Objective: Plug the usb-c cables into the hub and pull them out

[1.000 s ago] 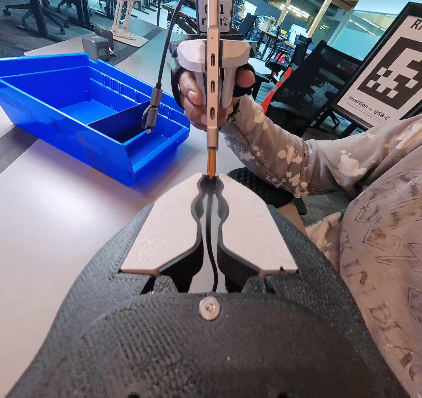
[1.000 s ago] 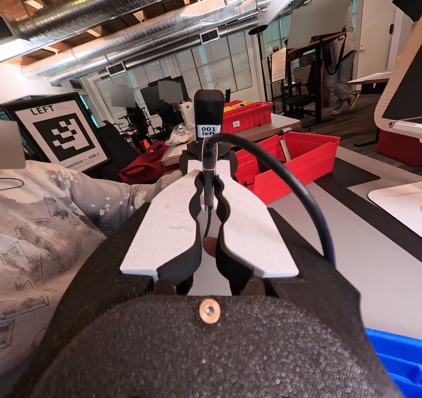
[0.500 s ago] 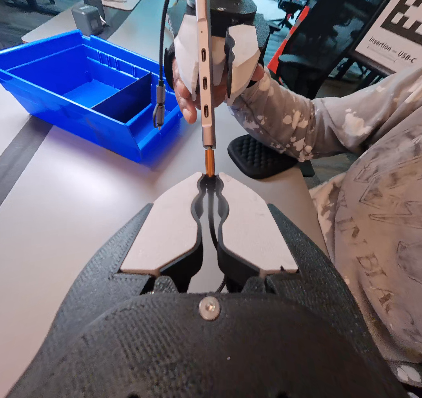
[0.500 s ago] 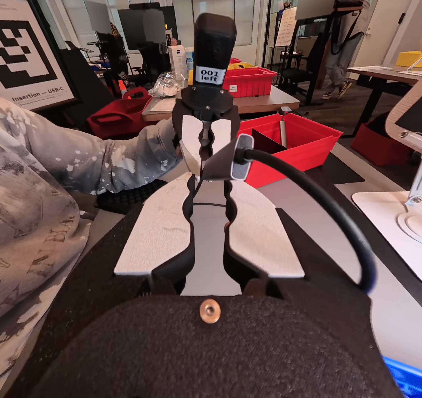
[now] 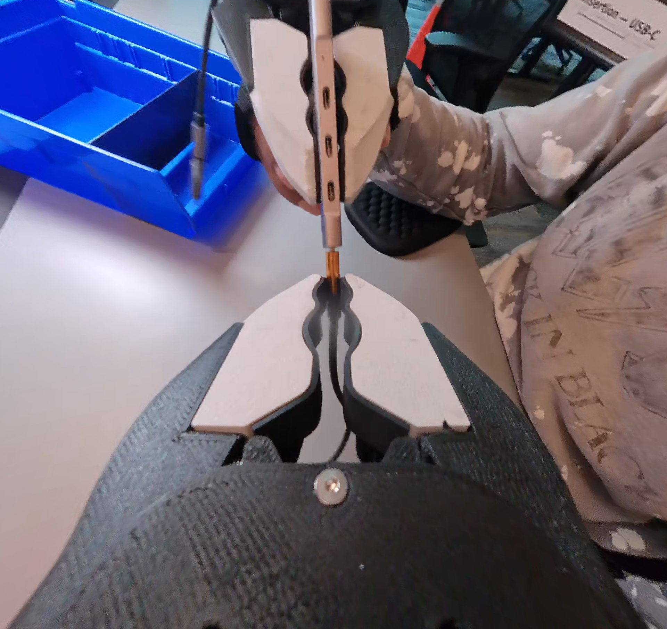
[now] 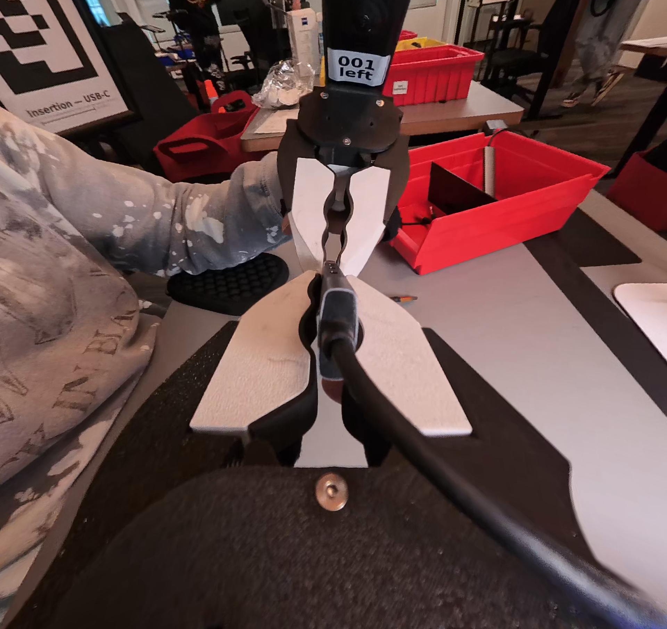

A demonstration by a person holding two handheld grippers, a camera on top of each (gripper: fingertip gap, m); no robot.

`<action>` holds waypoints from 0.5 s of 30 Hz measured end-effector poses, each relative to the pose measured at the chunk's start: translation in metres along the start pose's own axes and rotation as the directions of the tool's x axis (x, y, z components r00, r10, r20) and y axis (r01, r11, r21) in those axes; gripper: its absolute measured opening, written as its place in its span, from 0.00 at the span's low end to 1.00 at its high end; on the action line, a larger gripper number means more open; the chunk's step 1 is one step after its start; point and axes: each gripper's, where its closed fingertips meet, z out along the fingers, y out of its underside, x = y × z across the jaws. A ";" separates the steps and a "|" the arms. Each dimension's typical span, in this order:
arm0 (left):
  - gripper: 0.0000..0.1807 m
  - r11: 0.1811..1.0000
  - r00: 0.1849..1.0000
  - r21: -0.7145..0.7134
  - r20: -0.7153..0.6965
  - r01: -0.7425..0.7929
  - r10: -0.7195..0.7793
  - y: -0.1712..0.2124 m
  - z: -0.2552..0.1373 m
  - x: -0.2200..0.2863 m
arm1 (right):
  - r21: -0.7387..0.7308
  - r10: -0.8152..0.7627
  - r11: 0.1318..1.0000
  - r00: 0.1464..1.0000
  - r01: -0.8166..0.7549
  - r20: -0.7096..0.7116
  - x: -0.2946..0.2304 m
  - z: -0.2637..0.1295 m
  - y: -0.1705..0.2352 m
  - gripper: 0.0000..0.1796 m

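Left tool [image 5: 332, 279]: fingers nearly closed, pinching the orange plug [image 5: 331, 266] of a thin black usb-c cable [image 5: 334, 366], which runs back through the gap between the fingers toward the tool body. Plug tip points straight ahead, in line with the end of the hub [image 5: 326, 113]. A short silver tip shows between plug and hub end; cannot tell how deep the plug sits in the port.

Right tool [image 6: 330, 276], seen opposite the left tool: fingers clamped on the slim silver hub, held lengthwise and pointing at the left tool. Three ports show along the hub's edge facing the left wrist camera. From the hub's far end a dark lead [image 5: 205, 34] arcs up and hangs down to the left of the right tool, its grey connector [image 5: 197, 149] dangling over the blue bin [image 5: 108, 164].

Right wrist view: the hub's thick black lead [image 6: 415, 413] runs back over the right finger toward the camera. Red bin [image 6: 505, 221] sits on the table [image 6: 505, 341] ahead and right of the right tool. A small orange-tipped item [image 6: 403, 298] lies on the table just right of the fingertips. Black dimpled pad [image 6: 231, 283] ahead and left, under the person's sleeve [image 6: 180, 221].
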 end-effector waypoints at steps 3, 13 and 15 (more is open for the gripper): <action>0.03 1.000 1.000 -0.021 0.001 0.009 -0.009 0.004 0.004 -0.002 | -0.037 0.002 0.999 1.000 -0.002 0.004 0.001 0.002 0.008 0.05; 0.07 0.998 0.999 0.059 0.041 0.019 -0.021 -0.008 -0.003 -0.008 | 0.034 -0.005 0.999 1.000 0.005 -0.005 0.006 -0.007 -0.001 0.05; 0.17 0.996 0.996 0.094 0.093 -0.002 -0.007 -0.011 -0.015 -0.015 | 0.053 0.004 0.999 1.000 -0.003 -0.021 0.009 -0.013 -0.004 0.05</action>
